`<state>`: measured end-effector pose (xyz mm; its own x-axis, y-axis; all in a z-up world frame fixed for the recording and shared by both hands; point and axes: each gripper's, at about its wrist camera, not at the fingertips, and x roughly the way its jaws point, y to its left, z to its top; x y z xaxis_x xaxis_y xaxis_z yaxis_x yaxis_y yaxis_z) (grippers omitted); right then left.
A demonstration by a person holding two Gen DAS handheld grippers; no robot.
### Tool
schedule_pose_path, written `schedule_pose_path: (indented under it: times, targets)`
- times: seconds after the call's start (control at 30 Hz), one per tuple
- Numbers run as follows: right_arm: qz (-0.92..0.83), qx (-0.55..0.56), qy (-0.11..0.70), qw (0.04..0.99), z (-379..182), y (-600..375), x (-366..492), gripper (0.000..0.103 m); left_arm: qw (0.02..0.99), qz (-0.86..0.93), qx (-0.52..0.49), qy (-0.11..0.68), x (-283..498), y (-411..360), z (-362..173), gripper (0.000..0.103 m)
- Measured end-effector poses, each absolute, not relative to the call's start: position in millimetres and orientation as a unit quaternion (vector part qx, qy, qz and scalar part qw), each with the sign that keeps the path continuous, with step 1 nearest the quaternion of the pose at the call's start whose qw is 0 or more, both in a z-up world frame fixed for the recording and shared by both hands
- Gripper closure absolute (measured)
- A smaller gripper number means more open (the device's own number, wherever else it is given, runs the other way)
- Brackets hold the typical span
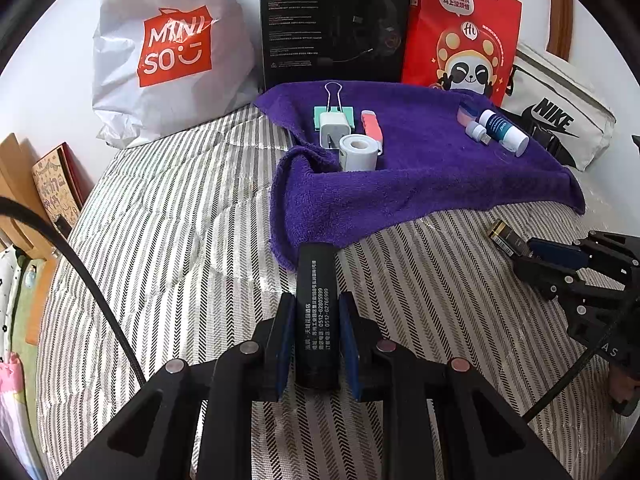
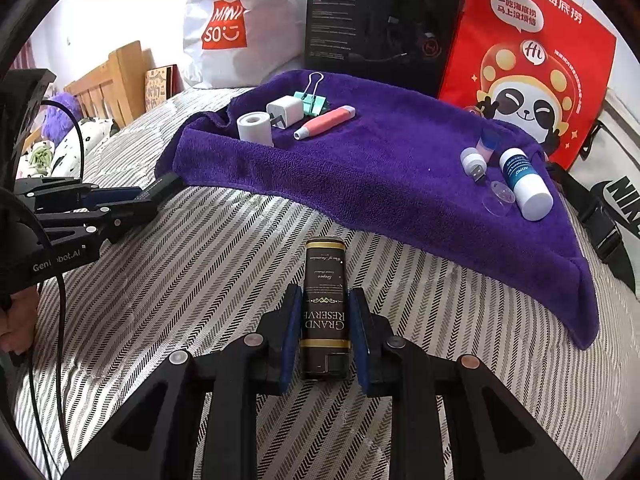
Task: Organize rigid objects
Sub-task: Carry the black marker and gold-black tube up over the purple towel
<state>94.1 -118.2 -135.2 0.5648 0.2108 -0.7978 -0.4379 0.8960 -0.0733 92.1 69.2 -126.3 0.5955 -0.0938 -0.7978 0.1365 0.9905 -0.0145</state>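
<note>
Left gripper (image 1: pixel 316 320) — clamped on black tube (image 1: pixel 316 312), white print, above striped bedcover (image 1: pixel 160 240); right gripper (image 2: pixel 325 320) — clamped on black-gold "Grand Reserve" box (image 2: pixel 325 312); purple towel (image 2: pixel 380 184) behind w/ charger (image 2: pixel 285 111), tape roll (image 2: pixel 255 127), binder clip (image 2: pixel 314 100), white bottle (image 2: pixel 525 184).

We see open striped bedding (image 2: pixel 200 280) between both grippers and the purple towel (image 2: pixel 380 184), so the near approach is free. The towel's middle is bare. Its left end is crowded by the paper roll (image 2: pixel 255 127), charger (image 2: pixel 285 111) and binder clip (image 2: pixel 312 100); its right end by the white bottle (image 2: pixel 526 183). Behind, the black box (image 2: pixel 384 16) and red bag (image 2: pixel 528 60) wall off the back.
</note>
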Motion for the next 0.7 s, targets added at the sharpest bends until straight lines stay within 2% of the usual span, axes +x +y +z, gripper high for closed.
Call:
schedule_pose_path:
  times: [0.27,0.7]
  targets:
    - [0.186,-0.133,0.428,0.875,-135,-118,93,0.08,0.892,-0.056,0.061,0.443,94,63,-123,0.082]
    - [0.182,-0.146,0.431,0.872,-134,-114,94,0.081,0.865,-0.105,0.032,0.489,103,77,-122,0.082]
